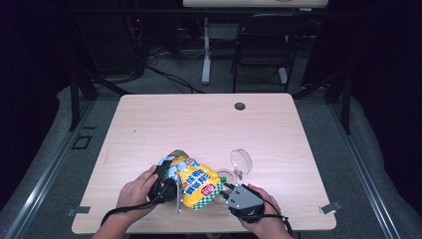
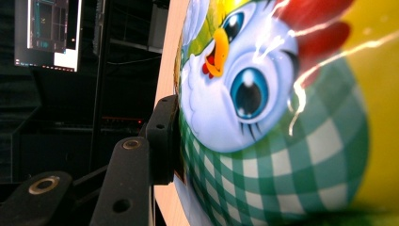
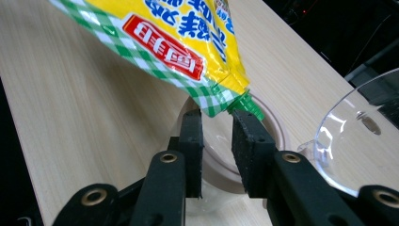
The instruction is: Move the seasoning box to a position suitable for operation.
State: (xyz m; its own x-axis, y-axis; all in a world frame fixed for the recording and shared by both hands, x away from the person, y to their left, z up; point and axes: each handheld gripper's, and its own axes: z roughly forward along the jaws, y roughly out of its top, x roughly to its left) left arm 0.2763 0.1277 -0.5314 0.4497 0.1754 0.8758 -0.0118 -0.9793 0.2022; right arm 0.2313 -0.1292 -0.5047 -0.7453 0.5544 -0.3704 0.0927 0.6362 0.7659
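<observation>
Gripping the yellow pouch (image 1: 196, 180) near its upper end, your left gripper (image 1: 166, 185) has its fingers (image 2: 162, 136) clamped on the glossy checked film, one dark pad pressed flat against the printed cartoon bird. That hold keeps the pouch lifted and tilted, nozzle end down, over the near middle of the bench (image 1: 149, 124).

Your right gripper (image 3: 216, 136) sits just below the pouch's lower corner. Its fingers (image 3: 192, 141) stand a little apart, either side of the green spout (image 3: 244, 104); they look released rather than closed on it, with the spout tip just above and between them and not clearly touched.

Directly under the spout is a small clear jar (image 3: 270, 127), its round mouth open and facing up. Its clear hinged lid (image 3: 357, 132) is flipped back to the side and seems attached at the rim. From the high view the jar (image 1: 225, 177) lies just beside the pouch, between your two hands.

As a judgement: the jar is opened and the pouch is lined up above it, so the set-up looks done. I cannot tell whether the spout's cap is off or whether anything has reached the jar. What seems left is opening or steadying the spout, squeezing the contents in, then shutting the lid.
</observation>
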